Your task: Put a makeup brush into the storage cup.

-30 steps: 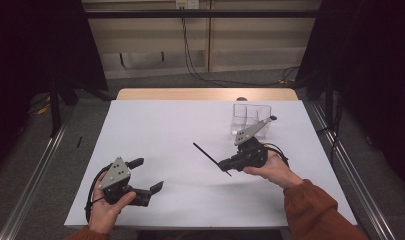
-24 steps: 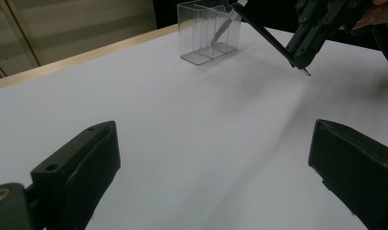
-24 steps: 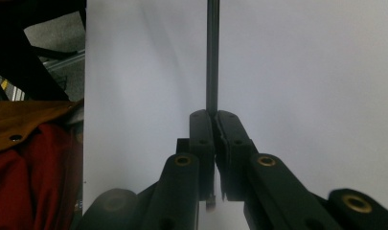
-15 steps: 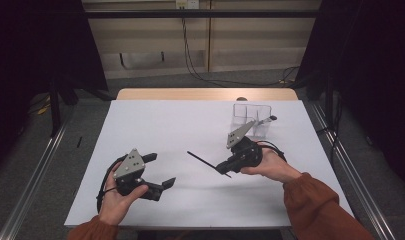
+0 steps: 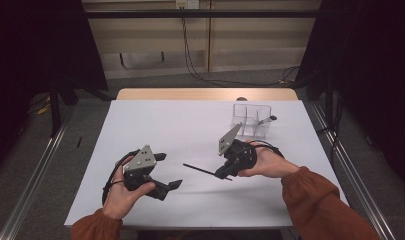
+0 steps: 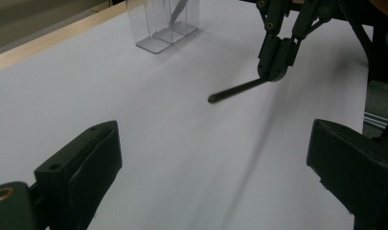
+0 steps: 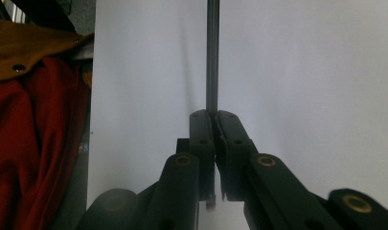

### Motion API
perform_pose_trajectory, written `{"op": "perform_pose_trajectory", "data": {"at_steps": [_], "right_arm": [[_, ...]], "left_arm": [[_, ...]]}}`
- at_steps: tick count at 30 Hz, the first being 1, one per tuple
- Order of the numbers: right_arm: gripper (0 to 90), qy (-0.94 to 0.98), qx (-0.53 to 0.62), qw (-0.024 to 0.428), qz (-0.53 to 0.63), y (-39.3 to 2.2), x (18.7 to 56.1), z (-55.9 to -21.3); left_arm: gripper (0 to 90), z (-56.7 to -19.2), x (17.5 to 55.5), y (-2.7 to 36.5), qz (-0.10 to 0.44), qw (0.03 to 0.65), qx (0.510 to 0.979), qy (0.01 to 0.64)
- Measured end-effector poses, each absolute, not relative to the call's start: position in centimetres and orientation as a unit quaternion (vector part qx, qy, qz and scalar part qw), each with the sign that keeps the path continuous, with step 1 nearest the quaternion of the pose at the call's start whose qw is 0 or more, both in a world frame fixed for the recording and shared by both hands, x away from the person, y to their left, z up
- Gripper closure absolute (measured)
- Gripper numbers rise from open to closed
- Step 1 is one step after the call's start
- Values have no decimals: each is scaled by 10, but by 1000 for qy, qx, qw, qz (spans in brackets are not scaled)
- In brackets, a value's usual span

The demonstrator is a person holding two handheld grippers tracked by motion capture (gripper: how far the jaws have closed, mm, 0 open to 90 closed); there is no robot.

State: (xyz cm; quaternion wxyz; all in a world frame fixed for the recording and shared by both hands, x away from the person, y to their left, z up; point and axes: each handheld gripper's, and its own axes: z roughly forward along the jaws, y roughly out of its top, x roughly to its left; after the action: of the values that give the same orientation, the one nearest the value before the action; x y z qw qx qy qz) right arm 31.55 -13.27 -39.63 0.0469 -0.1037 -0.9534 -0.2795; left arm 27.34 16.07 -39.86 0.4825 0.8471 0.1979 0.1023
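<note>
**Rod carried low, empty claw brought in to meet it**

A thin dark rod point(image 5: 204, 171) is pinched by the right claw point(image 5: 223, 175), jaws pressed together on one end, the rest of the rod sticking out ahead of the tips and just above the white surface point(image 5: 190, 125). Since a second ago the rod has been carried a little away from the clear compartment box point(image 5: 252, 120), which now sits well behind the right claw. The left claw point(image 5: 167, 172) has been brought forward and inward over the same second, so that the free end of the rod is now near its tips rather than well apart. Its jaws are spread wide, and nothing is held between them.

Judged from that closing gap, a handover or a two-claw grip on the rod looks to be in preparation, not a drop into the box.

From the left gripper view, the rod point(image 6: 237, 90) is seen ahead of the spread jaws and off to one side, clamped by the right claw point(image 6: 274, 72), with the box point(image 6: 158, 28) farther beyond and a slim grey piece standing in it. That piece is barely legible from the high view. In the right gripper view the grip itself is confirmed: the rod point(image 7: 212, 52) runs straight out from the right claw point(image 7: 212, 117), with a second end poking out behind the pads.
</note>
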Motion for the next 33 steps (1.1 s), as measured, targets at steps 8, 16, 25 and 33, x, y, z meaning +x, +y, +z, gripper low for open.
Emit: {"op": "perform_pose_trajectory", "data": {"at_steps": [8,16,25,33], "right_arm": [[867,-965,-89,48,-241,-125,318,-394],[867,-974,-77,50,-205,-120,318,-394],[867,-981,-65,54,-176,-115,319,-397],[867,-984,-49,59,-162,-108,318,-399]], "left_arm": [[47,-395,278,152,102,456,864,186],[48,-400,283,145,65,432,881,180],[59,-401,289,136,27,398,904,155],[53,-399,295,126,-7,358,924,137]]}}
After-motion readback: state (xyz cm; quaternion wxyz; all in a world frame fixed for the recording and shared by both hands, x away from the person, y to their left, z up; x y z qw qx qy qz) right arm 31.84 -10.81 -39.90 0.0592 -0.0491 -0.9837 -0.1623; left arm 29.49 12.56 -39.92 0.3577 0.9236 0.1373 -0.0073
